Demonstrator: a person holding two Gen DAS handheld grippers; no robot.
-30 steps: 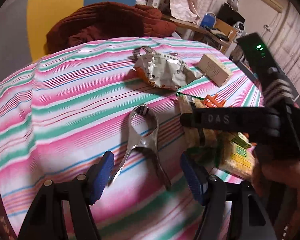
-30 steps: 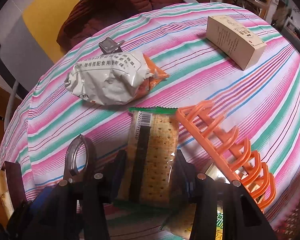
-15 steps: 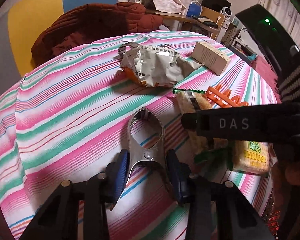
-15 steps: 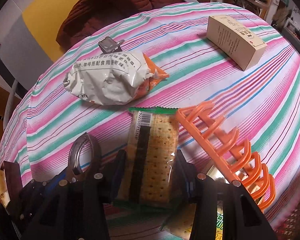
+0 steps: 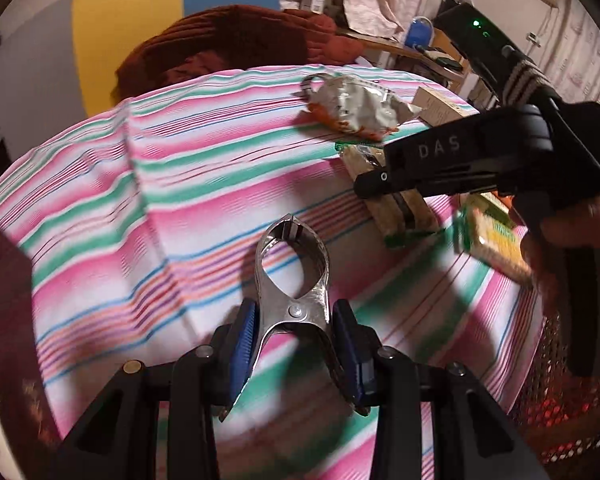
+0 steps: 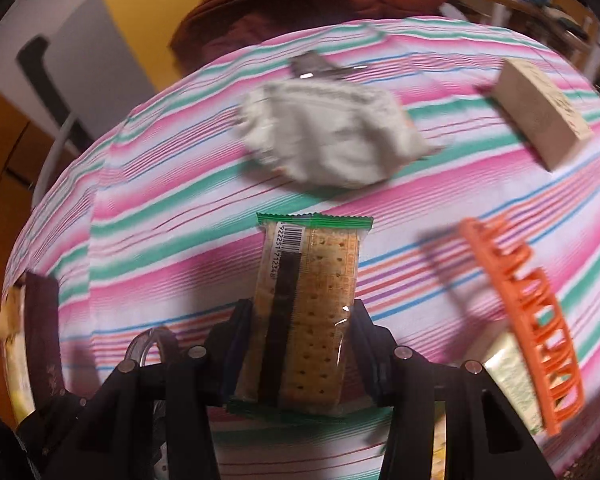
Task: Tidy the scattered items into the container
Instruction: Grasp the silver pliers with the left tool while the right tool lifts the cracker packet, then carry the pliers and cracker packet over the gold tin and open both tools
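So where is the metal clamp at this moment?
In the left wrist view the metal clamp sits low in the centre, held between the pads of the left gripper above the striped tablecloth, left of the cracker packet.

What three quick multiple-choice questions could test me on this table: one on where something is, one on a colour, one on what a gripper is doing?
1. Where does the crumpled snack bag lie?
A. beyond the cracker packet
B. inside the basket
C. on the floor

2. What colour is the comb-like rack?
A. blue
B. orange
C. black

3. What is the left gripper doing?
A. hanging open, nothing between its pads
B. gripping a cardboard box
C. closed on the metal clamp

Answers: 1 A, the bag sits farther up the striped cloth; 2 B, its prongs are bright orange; 3 C, both blue pads press the clamp's handles.
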